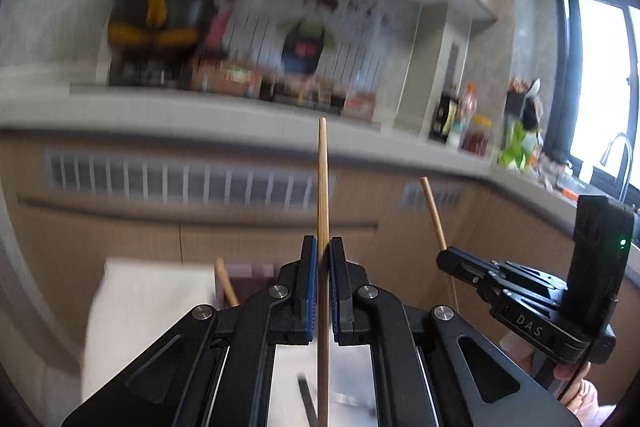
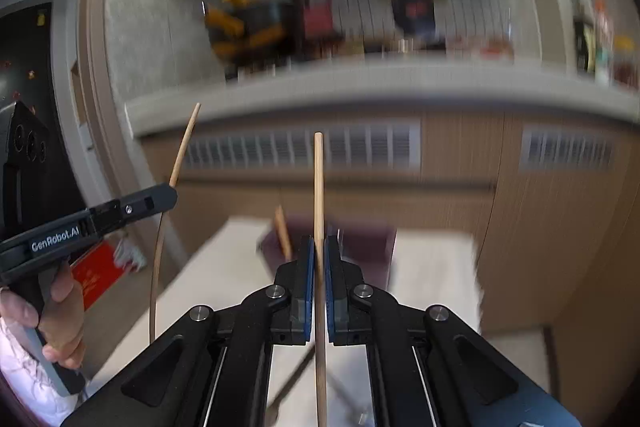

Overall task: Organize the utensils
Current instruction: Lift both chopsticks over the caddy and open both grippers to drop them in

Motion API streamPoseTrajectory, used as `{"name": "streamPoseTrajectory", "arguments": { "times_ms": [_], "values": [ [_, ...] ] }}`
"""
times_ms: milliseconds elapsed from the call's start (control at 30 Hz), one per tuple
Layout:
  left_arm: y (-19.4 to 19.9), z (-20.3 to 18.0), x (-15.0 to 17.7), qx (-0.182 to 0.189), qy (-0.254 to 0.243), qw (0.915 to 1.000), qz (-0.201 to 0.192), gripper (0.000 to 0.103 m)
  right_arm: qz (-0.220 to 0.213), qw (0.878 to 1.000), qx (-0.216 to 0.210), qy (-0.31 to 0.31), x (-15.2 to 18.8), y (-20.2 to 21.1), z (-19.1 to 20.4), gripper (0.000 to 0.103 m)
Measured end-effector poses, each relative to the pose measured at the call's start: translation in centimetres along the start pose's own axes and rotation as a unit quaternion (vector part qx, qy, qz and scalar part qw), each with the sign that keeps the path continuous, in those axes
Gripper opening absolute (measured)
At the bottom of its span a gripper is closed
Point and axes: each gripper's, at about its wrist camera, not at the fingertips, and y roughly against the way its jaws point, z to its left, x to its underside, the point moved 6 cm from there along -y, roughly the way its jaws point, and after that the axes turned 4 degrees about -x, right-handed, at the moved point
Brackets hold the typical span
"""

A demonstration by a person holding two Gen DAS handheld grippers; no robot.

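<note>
In the left wrist view my left gripper (image 1: 323,247) is shut on a wooden chopstick (image 1: 322,187) that stands upright between the blue pads. To its right, my right gripper (image 1: 444,255) holds a second chopstick (image 1: 434,211). From the right wrist view, the right gripper (image 2: 319,243) is shut on its upright chopstick (image 2: 318,187), and the left gripper (image 2: 172,193) grips the other chopstick (image 2: 180,151) at the left. Both are raised above a white table (image 2: 432,267). A dark maroon container (image 2: 360,239) on it holds another chopstick (image 2: 283,231).
A grey kitchen counter (image 1: 160,111) with bottles, jars and a blurred poster runs behind, over wooden cabinets. A sink and tap (image 1: 616,155) lie by the window at right. Dark utensils (image 2: 292,383) lie on the table below the grippers. A person's hand (image 2: 60,307) grips the left tool.
</note>
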Motion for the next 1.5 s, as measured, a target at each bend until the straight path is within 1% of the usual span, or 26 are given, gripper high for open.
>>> {"name": "streamPoseTrajectory", "arguments": {
  "times_ms": [33,100,200,300,400,533,633,700,800,867,1033,1133,1200,1267,1400,1467,1500],
  "values": [
    [0.1,-0.1,-1.3,-0.007,-0.005,0.9997,-0.021,0.006,-0.030,1.000,0.003,0.004,-2.2,0.2,0.0,0.004],
    [0.0,-0.3,-3.8,-0.006,-0.006,0.9984,-0.056,0.006,-0.063,0.998,0.004,0.002,-4.8,0.2,-0.1,0.004],
    [-1.2,0.1,-5.9,-0.010,-0.007,0.9963,-0.085,0.006,-0.107,0.994,0.010,0.001,-7.7,-0.4,-0.6,0.005],
    [-3.0,0.7,-6.8,-0.010,-0.007,0.9951,-0.098,0.006,-0.119,0.993,0.015,0.006,-8.7,-2.3,-1.4,0.005],
    [-5.9,2.1,-6.7,-0.008,0.002,0.9957,-0.092,0.006,-0.113,0.993,0.020,0.009,-8.5,-4.7,-2.1,0.005],
    [-9.8,3.4,-4.9,-0.007,0.009,0.9973,-0.072,0.006,-0.090,0.996,0.019,-0.001,-7.0,-8.4,-3.4,0.005],
    [-12.8,4.3,-3.1,-0.011,0.011,0.9986,-0.050,0.006,-0.064,0.998,0.017,-0.007,-5.4,-11.3,-4.3,0.005],
    [-14.8,5.3,-1.7,-0.009,0.021,0.9993,-0.029,0.006,-0.043,0.999,0.017,-0.012,-4.1,-12.9,-4.8,0.005],
    [-16.5,6.5,-0.2,-0.010,0.039,0.9991,-0.014,0.006,-0.020,1.000,0.011,-0.019,-2.5,-14.3,-5.5,0.004],
    [-17.1,6.7,0.1,-0.005,0.045,0.9989,-0.009,0.006,-0.017,1.000,0.009,-0.022,-2.2,-14.3,-5.8,0.004],
    [-17.0,6.6,-0.8,-0.002,0.045,0.9983,-0.037,0.006,-0.019,1.000,0.011,-0.011,-2.8,-13.3,-5.8,0.004],
    [-18.1,6.5,-0.5,-0.011,0.041,0.9984,-0.039,0.006,-0.001,1.000,0.016,-0.004,-1.9,-13.4,-5.7,0.004],
    [-19.1,6.6,0.8,-0.020,0.039,0.9985,-0.033,0.006,0.016,1.000,0.018,0.000,-1.0,-13.9,-5.6,0.004],
    [-19.8,6.7,2.2,-0.033,0.029,0.9985,-0.032,0.006,0.040,0.999,0.020,0.004,0.7,-14.6,-5.5,0.004],
    [-20.9,6.4,5.4,-0.036,0.008,0.9991,-0.018,0.006,0.088,0.996,0.019,0.009,4.2,-16.1,-5.4,0.005],
    [-21.3,6.6,7.0,-0.041,0.007,0.9991,0.001,0.006,0.109,0.994,0.016,0.007,5.7,-16.8,-5.5,0.005],
    [-21.5,6.7,7.9,-0.039,0.010,0.9990,0.018,0.006,0.121,0.993,0.014,0.007,6.4,-17.2,-5.6,0.005]
  ]
}}
